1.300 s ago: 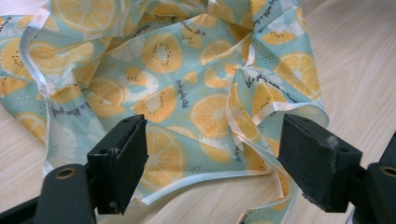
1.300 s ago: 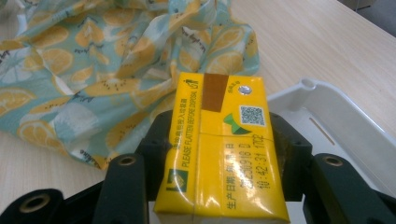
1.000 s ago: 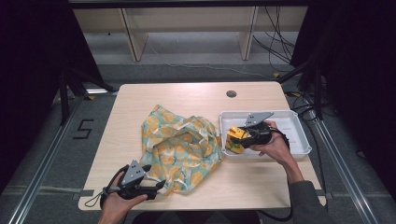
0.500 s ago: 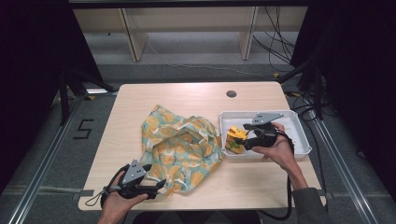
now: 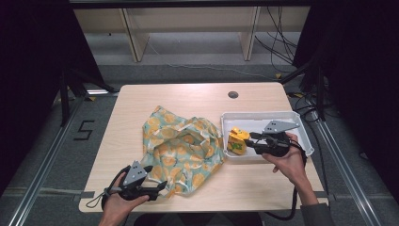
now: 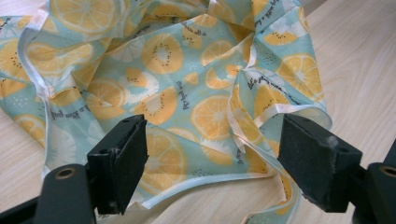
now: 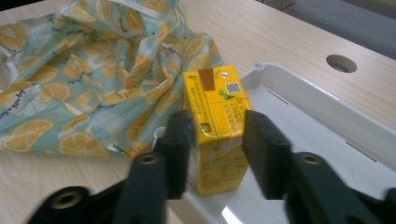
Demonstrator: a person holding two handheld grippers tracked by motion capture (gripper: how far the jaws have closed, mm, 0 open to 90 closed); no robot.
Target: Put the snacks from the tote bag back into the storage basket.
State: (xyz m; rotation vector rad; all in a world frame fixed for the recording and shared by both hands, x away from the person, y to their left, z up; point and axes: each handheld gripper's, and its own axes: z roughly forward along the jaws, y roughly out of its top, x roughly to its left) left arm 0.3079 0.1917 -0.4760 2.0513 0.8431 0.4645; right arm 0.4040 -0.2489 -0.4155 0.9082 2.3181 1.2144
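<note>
Yellow carton (image 7: 215, 126) stood at the tray's (image 5: 301, 135) left end beside the bag (image 5: 181, 148), my right claw (image 7: 215, 140) just closing around it, so I judged a square, gentle squeeze best, while my left claw (image 6: 210, 163) gaped over the bag's hem

Even overhead light brightens the counter (image 5: 197, 96); darkness surrounds it. The near black jaws blur, slightly out of focus.

Thin printed cloth bag (image 5: 182, 148), glossy plastic tray (image 5: 301, 123), matt wooden table (image 5: 188, 96).
</note>
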